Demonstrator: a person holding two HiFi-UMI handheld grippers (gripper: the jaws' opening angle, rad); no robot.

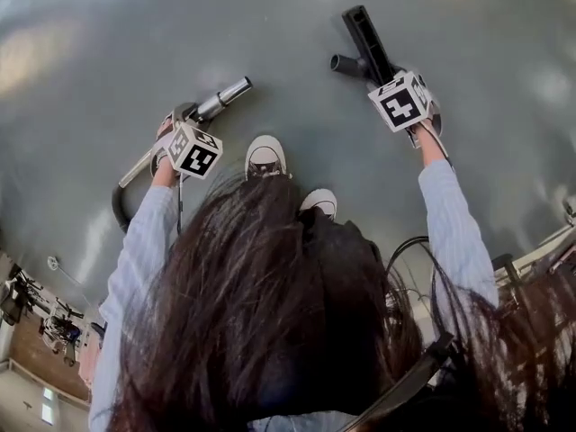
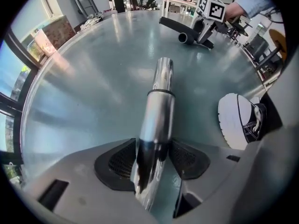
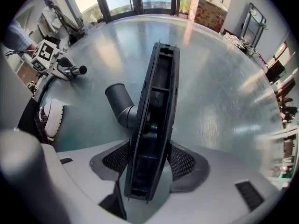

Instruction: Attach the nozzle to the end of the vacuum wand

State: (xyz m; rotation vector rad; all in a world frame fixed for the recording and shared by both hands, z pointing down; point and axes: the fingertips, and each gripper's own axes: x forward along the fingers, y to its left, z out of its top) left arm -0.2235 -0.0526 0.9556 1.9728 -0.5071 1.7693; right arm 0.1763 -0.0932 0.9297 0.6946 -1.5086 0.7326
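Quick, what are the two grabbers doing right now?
Left gripper: open, vacuum wand between its jaws.
Right gripper: nozzle between its jaws; gripped or not, cannot tell.

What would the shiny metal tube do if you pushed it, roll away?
Probably a little: the wand is round and lies on a smooth floor, though the dark curved hose at its other end would likely stop it rolling far. It looks like stiff metal, so it shouldn't flop. Its polished surface might slip in a grip.
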